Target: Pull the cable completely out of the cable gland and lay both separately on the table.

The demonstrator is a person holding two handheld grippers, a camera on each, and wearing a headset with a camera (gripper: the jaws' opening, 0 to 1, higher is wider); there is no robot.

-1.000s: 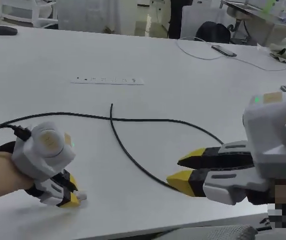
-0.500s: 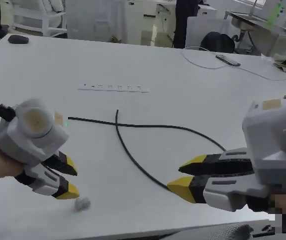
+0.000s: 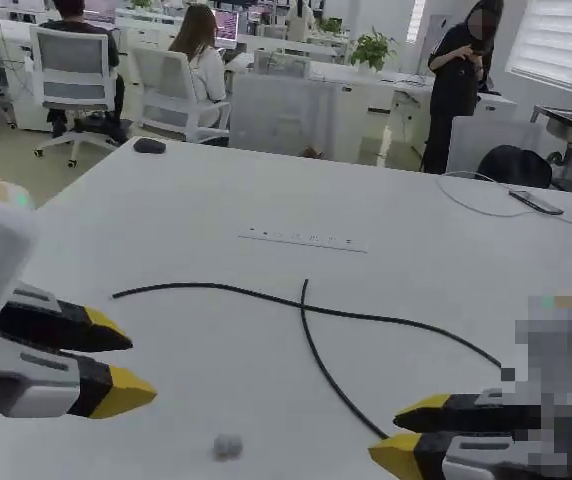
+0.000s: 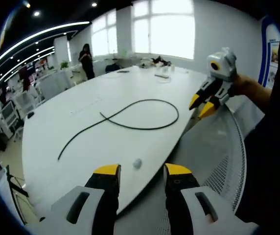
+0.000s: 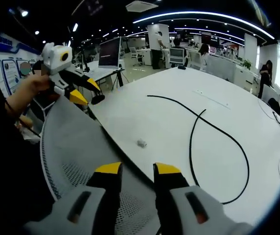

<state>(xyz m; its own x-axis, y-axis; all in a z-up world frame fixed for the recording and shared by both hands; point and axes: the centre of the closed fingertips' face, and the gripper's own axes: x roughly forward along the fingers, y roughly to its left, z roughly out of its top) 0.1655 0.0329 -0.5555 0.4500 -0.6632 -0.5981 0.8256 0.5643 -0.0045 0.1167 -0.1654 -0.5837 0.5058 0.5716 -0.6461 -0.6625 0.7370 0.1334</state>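
**Inspector:** State of the left tool (image 3: 138,366)?

**Assistant:** Released. Its 2 yellow-tipped jaws stand apart with nothing between them. It is held in the air at the near left of the desk (image 3: 416,250).

**Inspector:** And the right tool (image 3: 390,432)?

**Assistant:** Also released. The right gripper view shows a clear gap between its jaws, and they grasp nothing. It hangs at the near right. In the left gripper view it is raised and apart from the cable (image 3: 216,287).

**Inspector:** Position of the cable?

**Assistant:** It lies flat on the white desk, a black line that loops and crosses itself once. 1 end lies toward the left. The other lies just past the crossing, toward a white power strip (image 3: 301,238). In the head view the bend of the loop runs out of sight behind the right tool.

**Inspector:** The cable gland (image 3: 227,447)?

**Assistant:** It is a small pale grey piece lying on the desk close to the near edge, between the 2 tools. It is apart from the cable and touches neither tool.

**Inspector:** Anything further?

**Assistant:** A dark mouse (image 3: 149,146) sits at the far left corner. In both gripper views a grey mesh surface (image 5: 71,161) lies under the tools at the desk's near edge
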